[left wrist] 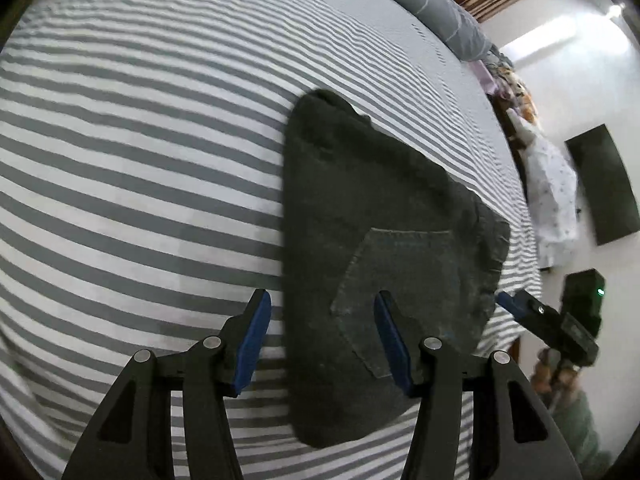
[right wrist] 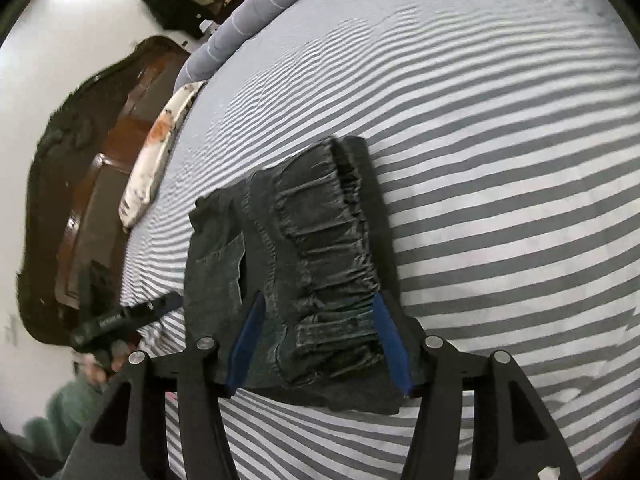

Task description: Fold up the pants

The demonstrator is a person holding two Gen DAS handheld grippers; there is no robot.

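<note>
Dark denim pants lie folded into a compact stack on the grey-and-white striped bedsheet, with a back pocket facing up. My left gripper hovers open over the stack's near left edge, one finger over the sheet and one over the pocket. Seen from the right wrist, the pants show their gathered waistband. My right gripper stands open just above that waistband, its pads not pressing the cloth. Each gripper also shows at the other view's edge: the right gripper and the left gripper.
A grey bolster lies along the far side of the bed, with a floral pillow beside the wooden bed frame. The bed's edge runs close to the pants. A person's green sleeve holds the left gripper. Striped sheet spreads wide around the pants.
</note>
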